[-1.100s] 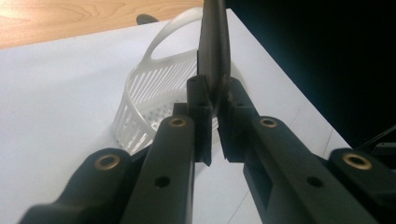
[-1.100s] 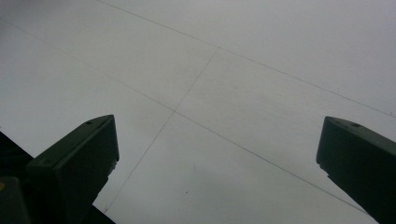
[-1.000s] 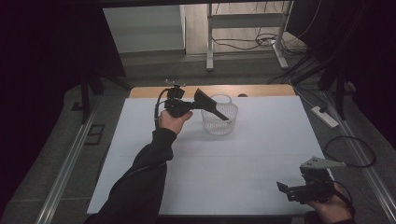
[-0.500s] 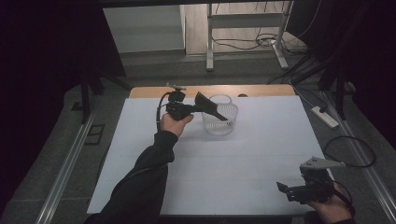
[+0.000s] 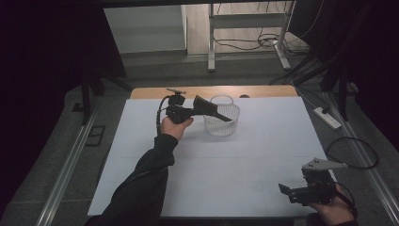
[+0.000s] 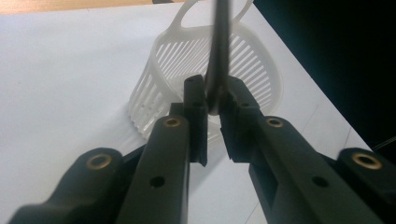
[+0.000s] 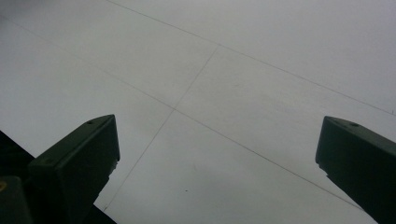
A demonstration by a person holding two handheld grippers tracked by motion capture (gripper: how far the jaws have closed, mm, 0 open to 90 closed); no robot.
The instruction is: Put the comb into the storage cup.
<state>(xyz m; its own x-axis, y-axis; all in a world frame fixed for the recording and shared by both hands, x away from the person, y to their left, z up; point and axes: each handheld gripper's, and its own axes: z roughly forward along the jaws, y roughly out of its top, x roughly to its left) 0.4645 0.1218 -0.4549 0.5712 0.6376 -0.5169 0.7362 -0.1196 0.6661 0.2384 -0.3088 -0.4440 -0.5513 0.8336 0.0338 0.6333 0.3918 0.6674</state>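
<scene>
My left gripper has its jaws pinching a thin dark rod that runs to twelve o'clock over the white basket.

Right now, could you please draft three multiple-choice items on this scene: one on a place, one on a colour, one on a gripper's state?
1. Where is the basket?
A. Far half of the table, by the left gripper
B. Beside the right gripper
C. On the floor

2. What colour is the basket?
A. Red
B. White
C. Green

3. How do the right gripper's jaws stand?
A. Clamped on the basket
B. Shut on a rod
C. Wide apart, nothing between

Answers: 1 A, the high view shows it there. 2 B, its slatted wall is white. 3 C, the right gripper view shows bare table between them.
</scene>
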